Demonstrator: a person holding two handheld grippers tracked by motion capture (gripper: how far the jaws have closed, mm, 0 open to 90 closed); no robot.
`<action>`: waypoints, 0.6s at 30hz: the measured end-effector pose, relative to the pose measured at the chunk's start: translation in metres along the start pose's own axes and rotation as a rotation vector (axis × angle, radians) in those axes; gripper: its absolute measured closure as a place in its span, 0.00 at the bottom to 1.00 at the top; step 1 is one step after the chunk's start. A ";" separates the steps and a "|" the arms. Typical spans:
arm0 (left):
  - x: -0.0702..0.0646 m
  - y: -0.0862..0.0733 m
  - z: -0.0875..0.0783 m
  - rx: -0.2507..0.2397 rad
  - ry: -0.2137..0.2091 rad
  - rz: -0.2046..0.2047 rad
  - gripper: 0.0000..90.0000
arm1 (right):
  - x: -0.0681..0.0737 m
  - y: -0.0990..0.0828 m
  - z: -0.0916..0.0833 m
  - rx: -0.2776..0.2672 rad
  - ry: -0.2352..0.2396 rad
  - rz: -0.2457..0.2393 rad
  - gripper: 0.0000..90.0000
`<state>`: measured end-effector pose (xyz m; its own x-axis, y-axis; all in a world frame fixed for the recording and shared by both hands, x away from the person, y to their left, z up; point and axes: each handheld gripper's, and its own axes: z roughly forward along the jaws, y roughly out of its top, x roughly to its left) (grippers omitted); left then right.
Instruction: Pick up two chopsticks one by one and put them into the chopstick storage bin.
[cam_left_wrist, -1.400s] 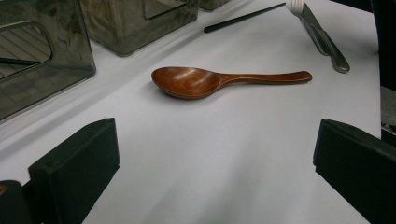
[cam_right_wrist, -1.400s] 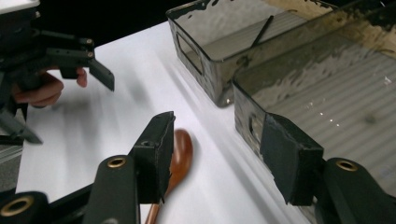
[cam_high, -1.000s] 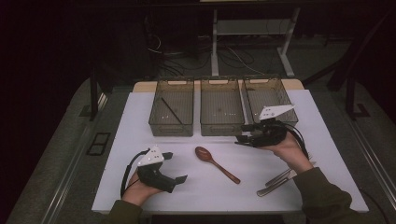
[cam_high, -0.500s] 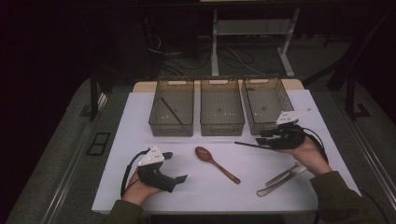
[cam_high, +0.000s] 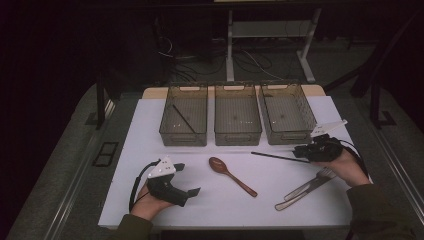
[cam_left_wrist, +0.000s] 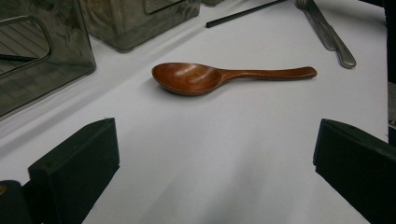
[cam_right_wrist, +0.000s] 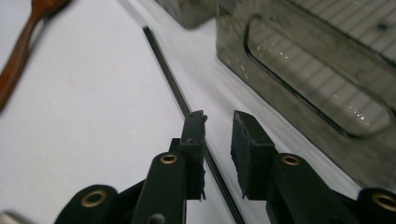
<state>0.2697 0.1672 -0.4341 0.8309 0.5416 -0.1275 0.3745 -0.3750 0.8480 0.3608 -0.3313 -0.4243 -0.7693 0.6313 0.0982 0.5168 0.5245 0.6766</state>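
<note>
The right gripper (cam_right_wrist: 218, 122) has just been closing its jaws; a narrow gap remains, and the thin black chopstick (cam_right_wrist: 169, 76) lies on the white table (cam_high: 150, 130) between them, unclamped, just before the rightmost clear plastic bin (cam_high: 287, 111). The left gripper (cam_left_wrist: 215, 154) rests wide open, facing the brown wooden spoon (cam_left_wrist: 219, 77).

- The table (cam_high: 150, 125) has a white top over a tan board that shows at the far edge.
- Three smoky clear bins stand in a row at the back: left bin (cam_high: 183, 116), middle bin (cam_high: 237, 115), right bin (cam_high: 286, 112).
- A wooden spoon (cam_high: 232, 175) lies near the middle, bowl toward the bins.
- A black chopstick (cam_high: 272, 156) lies just before the right bin.
- A metal fork (cam_high: 311, 183) and knife (cam_high: 300, 195) lie side by side at the right front.
</note>
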 end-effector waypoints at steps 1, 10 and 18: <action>0.000 0.000 0.000 -0.003 0.001 -0.003 0.00 | -0.002 -0.003 -0.001 0.003 -0.001 0.004 0.83; 0.000 0.000 0.002 0.008 -0.003 0.003 0.00 | -0.012 -0.017 0.003 0.037 0.012 -0.010 0.85; 0.000 0.000 0.001 0.007 -0.004 0.005 0.00 | -0.009 -0.017 0.011 0.079 0.030 -0.043 0.87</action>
<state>0.2700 0.1659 -0.4343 0.8343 0.5367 -0.1257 0.3735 -0.3828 0.8449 0.3629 -0.3391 -0.4450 -0.8016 0.5905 0.0933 0.5105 0.5949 0.6208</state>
